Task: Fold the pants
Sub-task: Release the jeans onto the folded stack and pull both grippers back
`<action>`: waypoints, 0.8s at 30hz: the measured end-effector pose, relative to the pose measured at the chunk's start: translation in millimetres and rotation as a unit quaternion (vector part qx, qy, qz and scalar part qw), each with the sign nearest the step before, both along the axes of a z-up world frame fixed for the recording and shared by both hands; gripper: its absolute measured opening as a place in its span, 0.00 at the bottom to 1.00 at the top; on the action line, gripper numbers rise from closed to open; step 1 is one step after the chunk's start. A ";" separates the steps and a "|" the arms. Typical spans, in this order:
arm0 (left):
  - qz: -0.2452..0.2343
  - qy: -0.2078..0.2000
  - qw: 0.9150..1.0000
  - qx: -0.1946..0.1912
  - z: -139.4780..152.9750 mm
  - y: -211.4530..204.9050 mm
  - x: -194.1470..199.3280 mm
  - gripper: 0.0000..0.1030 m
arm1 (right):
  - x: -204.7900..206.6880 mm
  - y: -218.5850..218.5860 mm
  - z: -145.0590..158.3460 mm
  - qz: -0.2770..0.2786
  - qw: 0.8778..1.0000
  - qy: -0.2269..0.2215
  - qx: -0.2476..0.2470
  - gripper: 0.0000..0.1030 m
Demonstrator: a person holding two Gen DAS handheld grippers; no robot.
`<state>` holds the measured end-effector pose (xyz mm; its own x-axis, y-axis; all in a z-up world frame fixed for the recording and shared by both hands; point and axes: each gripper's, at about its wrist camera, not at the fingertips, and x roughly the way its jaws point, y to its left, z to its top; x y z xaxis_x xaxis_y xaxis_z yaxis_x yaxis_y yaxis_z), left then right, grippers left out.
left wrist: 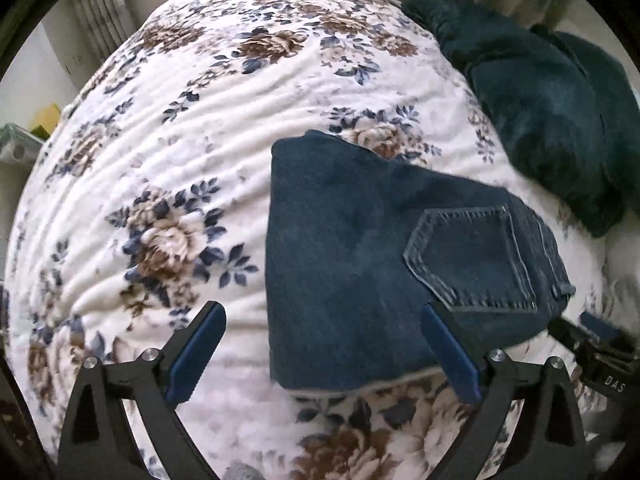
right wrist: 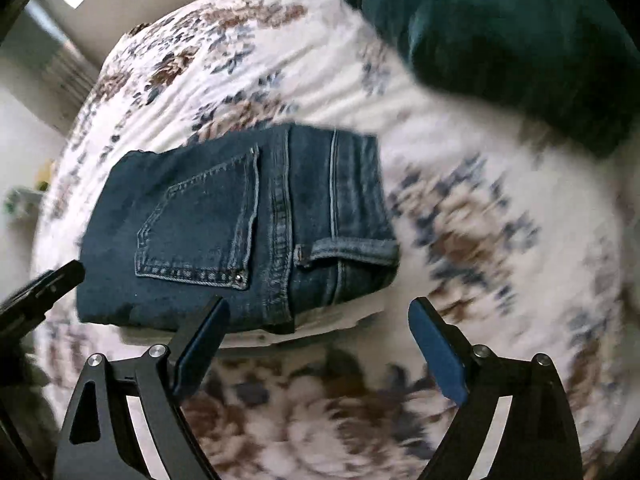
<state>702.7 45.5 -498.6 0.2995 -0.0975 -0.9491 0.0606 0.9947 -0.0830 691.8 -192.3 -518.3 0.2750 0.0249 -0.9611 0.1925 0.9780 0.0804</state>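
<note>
Now, counts first: I see one pair of jeans [left wrist: 360,264], two grippers, one dark teal blanket [left wrist: 552,120], one floral bedspread [left wrist: 180,120].
Jeans: dark blue denim, folded into a compact rectangle, lying flat on the bedspread; in my right wrist view [right wrist: 224,232] they sit left of centre.
Pockets showing: one back pocket [left wrist: 476,256] on the top layer, with one rivet at its corner in the right view.
Belt loops showing: one [right wrist: 352,250], at the waistband end of the fold.
Left gripper [left wrist: 324,356]: jaws spread wide, nothing clamped; two blue pads, the right pad [left wrist: 452,356] over the near edge of the jeans, the left pad over bare bedspread. I cannot tell whether the right pad touches the denim.
Right gripper [right wrist: 320,348]: jaws likewise spread wide and empty; its left fingertip [right wrist: 200,344] is at the near edge of the jeans, its right one over bedspread only.
Cross-views: each camera catches one black piece of the other gripper at its frame edge, beside the jeans.
Blanket: bunched at the far right of the bed, well apart from the jeans.
Bedspread: white with brown and blue flowers, wrinkled; the right view is motion-blurred.
Background: one yellow object [left wrist: 46,120] off the bed's left side, too small to name.
</note>
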 end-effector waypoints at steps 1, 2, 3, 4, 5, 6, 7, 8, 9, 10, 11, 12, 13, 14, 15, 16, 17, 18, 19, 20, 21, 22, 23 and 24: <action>-0.001 -0.002 1.000 0.007 2.8 -4.1 -2.6 0.97 | -0.3 5.8 9.3 0.008 1.000 -0.005 -0.015 0.93; -0.004 -0.003 1.000 0.013 5.9 -7.3 -4.3 0.97 | -5.9 5.3 16.1 0.011 1.000 -0.008 -0.017 0.93; -0.008 -0.006 1.000 0.021 10.0 -11.4 -7.1 0.97 | -16.1 9.1 23.0 0.012 1.000 -0.010 -0.019 0.93; -0.009 -0.009 1.000 0.026 12.8 -15.1 -8.5 0.97 | -24.8 7.3 29.2 0.013 1.000 -0.010 -0.023 0.93; -0.011 -0.012 0.999 0.032 16.6 -17.6 -10.4 0.97 | -30.2 7.8 37.7 0.014 1.000 -0.012 -0.025 0.93; -0.012 -0.018 0.999 0.039 21.5 -19.5 -12.3 0.97 | -32.3 10.3 43.3 0.012 1.000 -0.014 -0.026 0.93; -0.013 -0.022 0.999 0.045 26.2 -21.3 -14.9 0.97 | -34.7 10.0 49.8 0.010 0.999 -0.016 -0.027 0.93; -0.013 -0.025 0.998 0.049 29.4 -22.4 -16.7 0.97 | -35.3 9.3 53.3 0.009 0.999 -0.017 -0.028 0.93; -0.010 -0.026 0.998 0.051 32.7 -22.3 -18.1 0.97 | -36.7 9.2 56.6 0.008 0.999 -0.019 -0.029 0.93; -0.008 -0.026 0.998 0.048 36.9 -22.4 -20.4 0.97 | -38.3 8.0 62.4 0.006 0.999 -0.023 -0.032 0.93; -0.006 -0.026 0.999 0.047 39.4 -22.5 -21.8 0.97 | -40.1 6.6 64.3 0.007 0.999 -0.025 -0.032 0.93; -0.003 -0.028 0.998 0.048 43.0 -22.6 -23.7 0.97 | -41.4 5.1 66.4 0.006 0.999 -0.026 -0.033 0.93; -0.003 -0.029 0.998 0.051 46.8 -23.3 -25.8 0.97 | -43.8 4.6 72.3 0.005 0.999 -0.029 -0.035 0.93; -0.004 -0.030 0.998 0.052 50.0 -24.1 -28.1 0.97 | -47.0 2.6 75.6 0.004 0.999 -0.031 -0.037 0.93; -0.003 -0.031 0.998 0.053 55.5 -24.2 -31.1 0.97 | -51.2 1.6 80.2 0.002 0.999 -0.032 -0.036 0.93; -0.003 -0.033 0.998 0.053 59.4 -24.8 -33.7 0.97 | -52.9 1.5 84.5 0.002 0.999 -0.031 -0.034 0.93; -0.003 -0.036 0.998 0.051 65.2 -25.3 -36.8 0.97 | -56.9 0.6 89.5 0.002 0.999 -0.032 -0.035 0.93; -0.004 -0.040 0.998 0.050 72.1 -26.0 -41.0 0.97 | -61.1 0.6 95.7 0.002 0.999 -0.034 -0.035 0.93; -0.006 -0.044 0.998 0.051 79.8 -26.9 -46.0 0.97 | -67.5 0.8 103.8 0.001 0.999 -0.038 -0.038 0.93; -0.006 -0.048 0.998 0.051 87.1 -27.3 -50.8 0.97 | -74.8 1.3 113.1 0.002 0.998 -0.042 -0.042 0.93; -0.007 -0.054 0.997 0.049 98.1 -27.2 -58.5 0.97 | -80.8 1.9 121.2 0.001 0.998 -0.047 -0.045 0.93; -0.008 -0.056 0.997 0.044 105.2 -26.6 -63.8 0.97 | -90.9 2.3 134.8 -0.001 0.997 -0.055 -0.049 0.93; -0.007 -0.058 0.997 0.040 113.3 -25.5 -70.7 0.97 | -97.7 2.8 144.0 -0.003 0.997 -0.060 -0.051 0.93; -0.004 -0.060 0.997 0.037 122.3 -24.4 -77.8 0.97 | -105.8 3.0 155.0 -0.006 0.996 -0.067 -0.055 0.93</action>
<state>624.9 21.1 -376.3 0.4113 -0.0304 -0.9110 0.0729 0.9973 -0.0004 586.0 -189.3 -363.3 0.3997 -0.0829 -0.9129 0.1992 0.9800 -0.0018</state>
